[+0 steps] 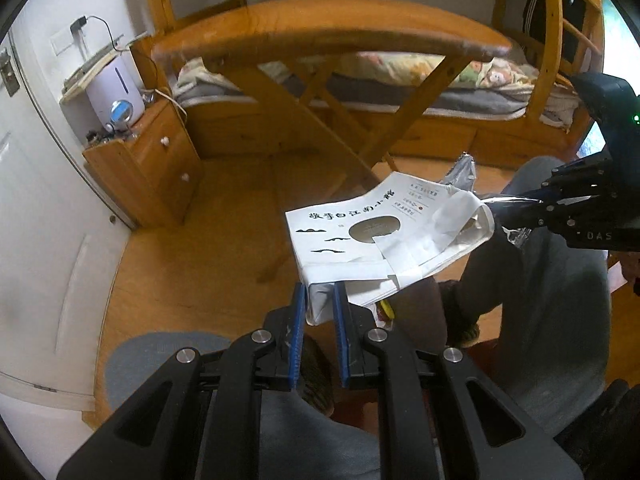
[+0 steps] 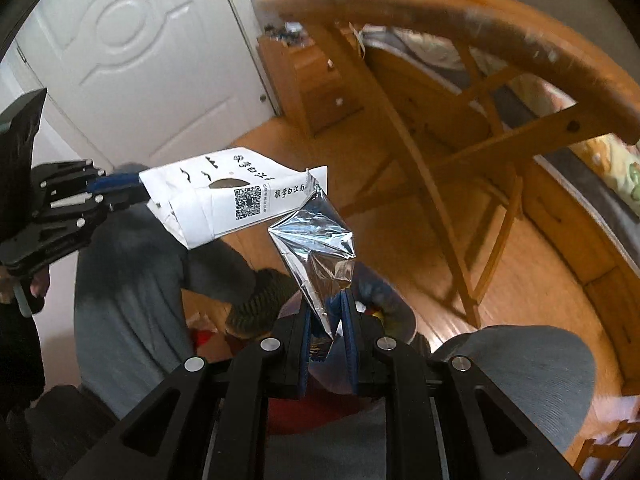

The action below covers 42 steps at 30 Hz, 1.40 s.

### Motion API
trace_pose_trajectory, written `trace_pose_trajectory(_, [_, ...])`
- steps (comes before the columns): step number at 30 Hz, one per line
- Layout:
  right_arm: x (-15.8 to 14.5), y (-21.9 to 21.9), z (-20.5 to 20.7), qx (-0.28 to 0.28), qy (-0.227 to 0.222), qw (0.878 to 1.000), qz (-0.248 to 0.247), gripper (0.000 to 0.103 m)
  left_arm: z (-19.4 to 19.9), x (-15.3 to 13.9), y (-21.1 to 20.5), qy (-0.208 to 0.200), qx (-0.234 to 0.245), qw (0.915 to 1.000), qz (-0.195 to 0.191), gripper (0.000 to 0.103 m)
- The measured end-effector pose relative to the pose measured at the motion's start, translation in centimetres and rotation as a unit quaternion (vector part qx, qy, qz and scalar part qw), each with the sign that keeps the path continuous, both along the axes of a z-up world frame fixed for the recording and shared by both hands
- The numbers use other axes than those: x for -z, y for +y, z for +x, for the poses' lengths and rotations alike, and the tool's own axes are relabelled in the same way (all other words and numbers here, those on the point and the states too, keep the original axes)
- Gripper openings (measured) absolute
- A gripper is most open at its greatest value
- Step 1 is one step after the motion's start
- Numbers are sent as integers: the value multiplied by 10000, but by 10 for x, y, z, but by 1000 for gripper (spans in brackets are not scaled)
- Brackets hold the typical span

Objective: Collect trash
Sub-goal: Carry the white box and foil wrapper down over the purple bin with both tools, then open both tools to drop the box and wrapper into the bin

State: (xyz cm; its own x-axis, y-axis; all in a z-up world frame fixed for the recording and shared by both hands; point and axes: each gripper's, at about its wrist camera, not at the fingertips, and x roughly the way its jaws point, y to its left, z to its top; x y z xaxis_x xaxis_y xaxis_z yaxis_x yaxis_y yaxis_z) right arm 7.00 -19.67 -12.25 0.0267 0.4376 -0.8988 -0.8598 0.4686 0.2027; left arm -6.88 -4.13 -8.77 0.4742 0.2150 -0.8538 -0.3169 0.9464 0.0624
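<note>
**Two claws, one bag, one foil wrapper**

Between my left claw (image 1: 320,304) pads sits the folded bottom corner of the white paper bag (image 1: 372,232), clamped, with the bag held up in the air above my lap and the wooden floor (image 1: 192,264). It juts forward and to the right from that pinch, its printed face up and its open mouth turned toward my other hand. My right claw (image 2: 329,320) is closed on the lower tip of a crumpled silver foil wrapper (image 2: 316,240), whose upper edge reaches the mouth of the bag; I cannot tell whether it is already partly inside or only touching the rim.

I judge both things to be very light. The bag is thin paper with some stiffness from its folds, so it should hold its shape from one corner, but it will sag and twist if I swing it. A grip on the doubled bottom fold looks safer than one on the single wall, which could tear. The foil is slick, springy and crinkled, and pinched only at a tip it may slip or pop out of the opening, so a hold nearer its middle would steer it better.

Beyond the bag stands a wooden folding table (image 1: 332,36), with a bed (image 1: 420,80) behind it and a nightstand (image 1: 148,164) beside the white door (image 2: 132,60).
</note>
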Motion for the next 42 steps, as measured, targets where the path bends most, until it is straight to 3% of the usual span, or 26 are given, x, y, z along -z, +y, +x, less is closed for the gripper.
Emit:
trace_pose_trajectory(15, [67, 12, 2, -303, 265, 9954, -870, 19, 33, 50, 2, 804, 514, 9954, -75, 15])
trace_pose_trajectory(25, [89, 14, 4, -384, 407, 9916, -1167, 20, 58, 86, -3, 1281, 862, 9876, -269, 15])
trace_pose_trajectory(28, [92, 16, 4, -422, 348, 9905, -1264, 22, 63, 96, -4, 1409, 971, 9845, -374, 15])
trace_pose_trajectory(31, [97, 15, 4, -387, 374, 9897, -1328, 34, 66, 104, -8, 1470, 1104, 9819, -462, 16])
trace_pose_trajectory(32, [97, 15, 5, -366, 382, 9896, -1338, 47, 65, 106, -9, 1491, 1221, 9798, -535, 25])
trace_pose_trajectory(33, [97, 14, 6, -344, 390, 9896, -1338, 75, 65, 108, -10, 1526, 1281, 9785, -535, 73])
trace_pose_trajectory(34, [97, 13, 7, -298, 386, 9899, -1334, 90, 64, 109, -11, 1520, 1296, 9789, -425, 100])
trace_pose_trajectory(35, [96, 13, 7, -287, 383, 9902, -1315, 100, 63, 108, -12, 1449, 1320, 9802, -269, 92])
trace_pose_trajectory(37, [96, 12, 5, -370, 392, 9903, -1279, 100, 62, 110, -15, 1528, 1536, 9750, -494, 93])
trace_pose_trajectory(39, [98, 12, 3, -421, 351, 9894, -1347, 100, 61, 109, -18, 1478, 1677, 9736, -469, 98])
trace_pose_trajectory(42, [98, 13, 0, -475, 368, 9889, -1360, 100, 61, 112, -20, 1544, 1765, 9711, -449, 98])
